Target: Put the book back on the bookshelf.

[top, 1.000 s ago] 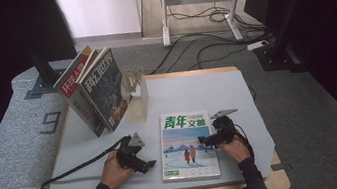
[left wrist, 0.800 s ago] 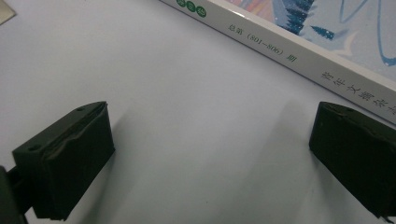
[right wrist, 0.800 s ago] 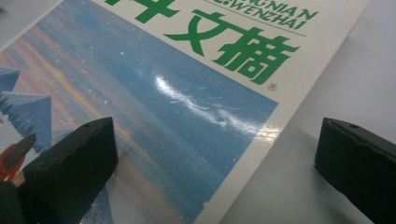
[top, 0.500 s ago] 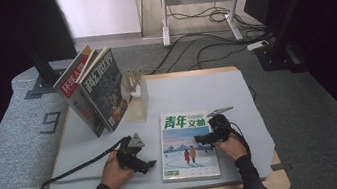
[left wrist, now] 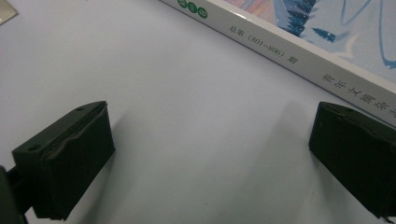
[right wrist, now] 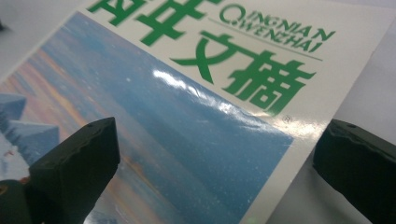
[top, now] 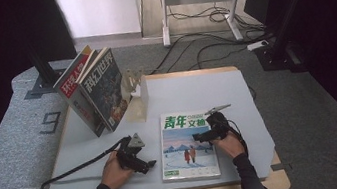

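A magazine (top: 188,144) with green title characters and a snowy blue cover lies flat on the grey table (top: 191,91), near its front edge. My left gripper (top: 151,165) rests on the table just left of the magazine, open, jaws wide apart over bare tabletop (left wrist: 205,130); the magazine's white spine (left wrist: 299,60) runs across the upper right of the left gripper view. My right gripper (top: 197,137) hovers over the magazine's right part, open, with the cover (right wrist: 187,121) between and below its jaws.
Two magazines (top: 98,92) stand leaning in a pale wooden rack (top: 137,96) at the table's back left. A cable (top: 81,165) trails left from the left gripper. A desk frame and floor cables (top: 205,18) sit beyond the table.
My right gripper has moved left, from beside the magazine's right edge to over its cover. The left gripper has stayed in place.
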A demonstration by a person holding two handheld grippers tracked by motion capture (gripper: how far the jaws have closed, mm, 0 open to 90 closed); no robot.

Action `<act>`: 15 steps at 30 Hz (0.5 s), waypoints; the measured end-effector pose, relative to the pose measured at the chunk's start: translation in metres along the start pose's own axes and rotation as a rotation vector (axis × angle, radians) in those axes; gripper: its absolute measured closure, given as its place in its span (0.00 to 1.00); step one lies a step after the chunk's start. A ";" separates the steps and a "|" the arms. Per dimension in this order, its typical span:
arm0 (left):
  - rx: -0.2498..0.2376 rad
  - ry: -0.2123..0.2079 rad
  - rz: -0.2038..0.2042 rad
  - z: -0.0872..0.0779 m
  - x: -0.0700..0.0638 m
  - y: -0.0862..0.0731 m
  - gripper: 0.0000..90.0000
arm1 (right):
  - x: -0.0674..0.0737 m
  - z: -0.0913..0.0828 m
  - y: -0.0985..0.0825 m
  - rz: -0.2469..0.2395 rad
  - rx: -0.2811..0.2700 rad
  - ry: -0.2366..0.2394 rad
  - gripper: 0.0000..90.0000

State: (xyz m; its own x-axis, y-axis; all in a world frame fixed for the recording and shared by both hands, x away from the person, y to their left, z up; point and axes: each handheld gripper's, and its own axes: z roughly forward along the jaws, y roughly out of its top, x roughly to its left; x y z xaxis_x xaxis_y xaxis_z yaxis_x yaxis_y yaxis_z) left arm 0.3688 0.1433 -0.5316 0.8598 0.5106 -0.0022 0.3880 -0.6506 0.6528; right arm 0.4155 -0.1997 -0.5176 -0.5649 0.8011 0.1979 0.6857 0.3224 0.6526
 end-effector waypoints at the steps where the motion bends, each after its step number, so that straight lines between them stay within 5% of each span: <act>1: 0.000 0.000 0.000 0.000 0.000 0.000 0.00 | 0.000 -0.002 0.001 -0.004 -0.012 0.003 0.03; 8: 0.000 0.000 0.000 0.000 0.000 0.000 0.00 | 0.000 -0.007 0.001 0.000 -0.100 0.059 0.13; 15: 0.000 0.000 0.000 0.000 0.000 0.000 0.00 | -0.003 -0.010 -0.004 0.018 -0.064 0.116 0.16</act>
State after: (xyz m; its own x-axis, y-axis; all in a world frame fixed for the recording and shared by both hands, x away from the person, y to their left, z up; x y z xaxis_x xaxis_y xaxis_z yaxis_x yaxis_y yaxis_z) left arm 0.3688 0.1433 -0.5316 0.8599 0.5104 -0.0017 0.3876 -0.6509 0.6527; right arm 0.4102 -0.2084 -0.5138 -0.6045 0.7416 0.2909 0.6675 0.2722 0.6930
